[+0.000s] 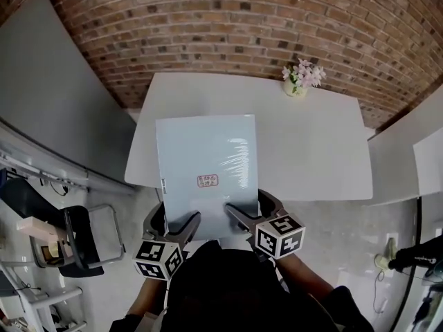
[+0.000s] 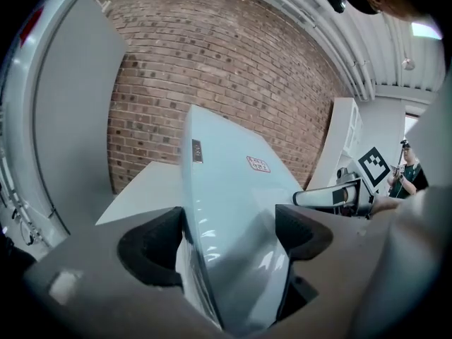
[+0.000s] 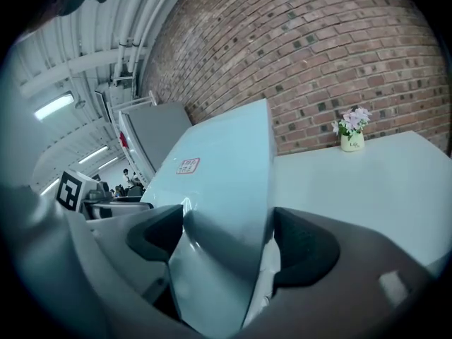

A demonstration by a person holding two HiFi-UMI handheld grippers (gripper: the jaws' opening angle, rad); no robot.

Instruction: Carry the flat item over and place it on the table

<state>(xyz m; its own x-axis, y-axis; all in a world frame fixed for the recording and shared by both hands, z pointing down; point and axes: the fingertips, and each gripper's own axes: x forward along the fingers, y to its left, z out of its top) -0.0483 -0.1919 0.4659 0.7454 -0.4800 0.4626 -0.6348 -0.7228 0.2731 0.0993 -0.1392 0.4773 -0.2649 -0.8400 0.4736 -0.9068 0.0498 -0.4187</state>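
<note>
A flat pale blue box (image 1: pixel 206 168) wrapped in glossy film, with a small red label on top, is held level over the near left part of the white table (image 1: pixel 311 137). My left gripper (image 1: pixel 181 228) is shut on its near left edge. My right gripper (image 1: pixel 237 220) is shut on its near right edge. In the left gripper view the box (image 2: pixel 233 210) runs out between the jaws toward the brick wall. The right gripper view shows the box (image 3: pixel 226 189) clamped the same way, with the table (image 3: pixel 367 182) to its right.
A small vase of pink flowers (image 1: pixel 301 78) stands at the table's far right, by the brick wall (image 1: pixel 228 33). A grey partition (image 1: pixel 48 95) is on the left, with a black chair (image 1: pixel 83 241) below it. A white cabinet (image 1: pixel 408 158) flanks the right side.
</note>
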